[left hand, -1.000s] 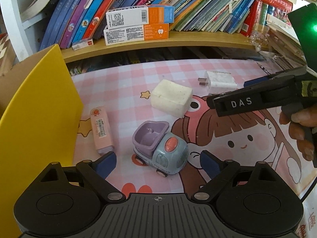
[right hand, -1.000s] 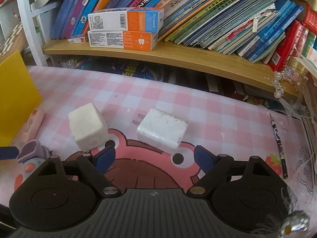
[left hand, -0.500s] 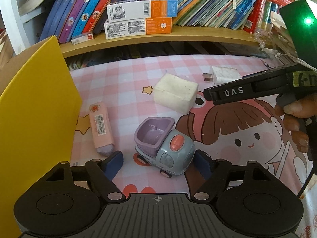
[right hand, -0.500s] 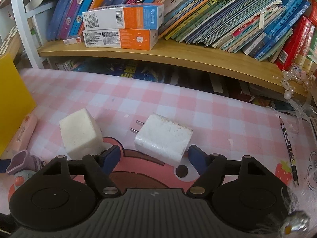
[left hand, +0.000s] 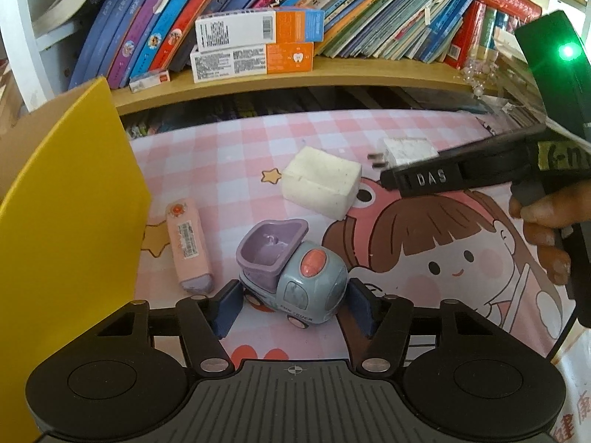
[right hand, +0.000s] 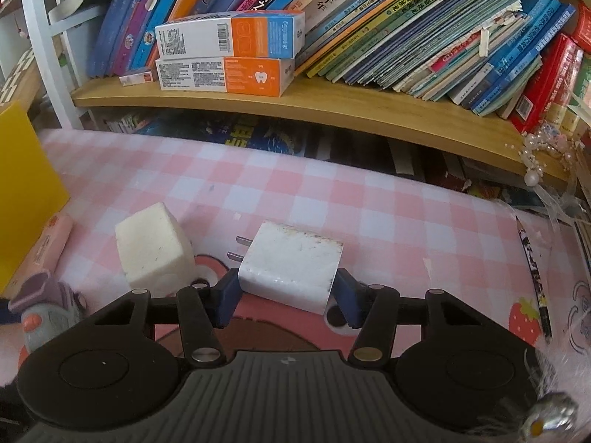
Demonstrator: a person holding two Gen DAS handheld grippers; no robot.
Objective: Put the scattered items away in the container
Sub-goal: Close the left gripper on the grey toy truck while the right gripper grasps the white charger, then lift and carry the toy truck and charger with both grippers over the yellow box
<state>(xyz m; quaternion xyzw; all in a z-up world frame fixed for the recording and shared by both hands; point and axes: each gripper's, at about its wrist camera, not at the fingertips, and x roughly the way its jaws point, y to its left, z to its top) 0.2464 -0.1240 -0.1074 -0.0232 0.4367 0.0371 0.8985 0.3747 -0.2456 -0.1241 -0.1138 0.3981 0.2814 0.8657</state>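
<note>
Left gripper (left hand: 293,304) closed in around truck (left hand: 291,273), right gripper (right hand: 286,293) around charger (right hand: 291,265), both not clamped; one sponge (left hand: 321,186), one tube (left hand: 188,245).

The yellow container (left hand: 70,229) runs off the left edge of the left wrist view, so its inside is unseen. In the right wrist view the toy truck (right hand: 44,310) is cut by the left edge and partly hidden behind the gripper body. The white charger (left hand: 406,149) is half covered by the right gripper's fingers (left hand: 424,181) in the left wrist view. The print on the pink tube (left hand: 186,243) is too small to read.
</note>
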